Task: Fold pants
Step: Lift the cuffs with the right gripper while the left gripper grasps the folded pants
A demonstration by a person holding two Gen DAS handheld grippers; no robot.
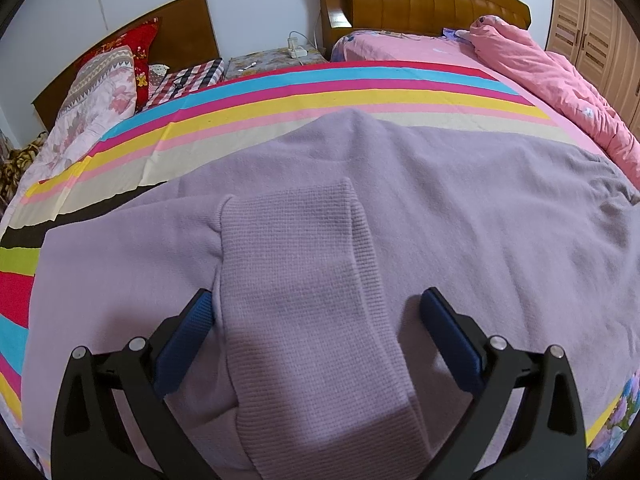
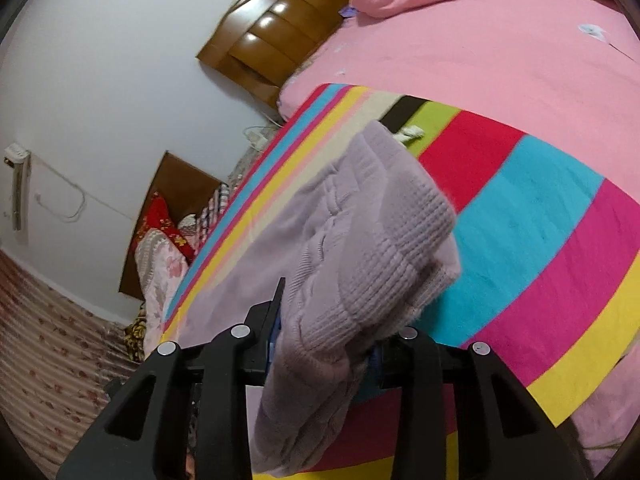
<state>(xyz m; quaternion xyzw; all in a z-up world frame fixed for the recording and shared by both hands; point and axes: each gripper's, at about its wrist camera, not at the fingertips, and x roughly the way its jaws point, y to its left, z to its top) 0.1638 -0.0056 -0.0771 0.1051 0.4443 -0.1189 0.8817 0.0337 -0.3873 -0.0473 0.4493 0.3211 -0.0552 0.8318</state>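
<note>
Lilac knit pants (image 1: 460, 208) lie spread on a striped bedsheet (image 1: 280, 92). A ribbed cuff (image 1: 304, 264) is laid back over the fabric and runs between the fingers of my left gripper (image 1: 316, 296). Those jaws stand wide open; the left blue pad (image 1: 192, 332) is beside the cuff's edge and the right pad stands apart from it. In the right wrist view, my right gripper (image 2: 328, 320) is shut on the bunched ribbed waistband (image 2: 384, 240), lifted above the striped bedsheet (image 2: 540, 220). The fabric hides the right fingertip there.
A pink quilt (image 1: 560, 80) is heaped at the far right, near a wooden headboard (image 1: 420, 0). Pillows (image 1: 104, 80) lie at the left by a second headboard. A nightstand (image 1: 272, 60) with a power strip stands between the beds. A wardrobe (image 1: 592, 32) is at the right.
</note>
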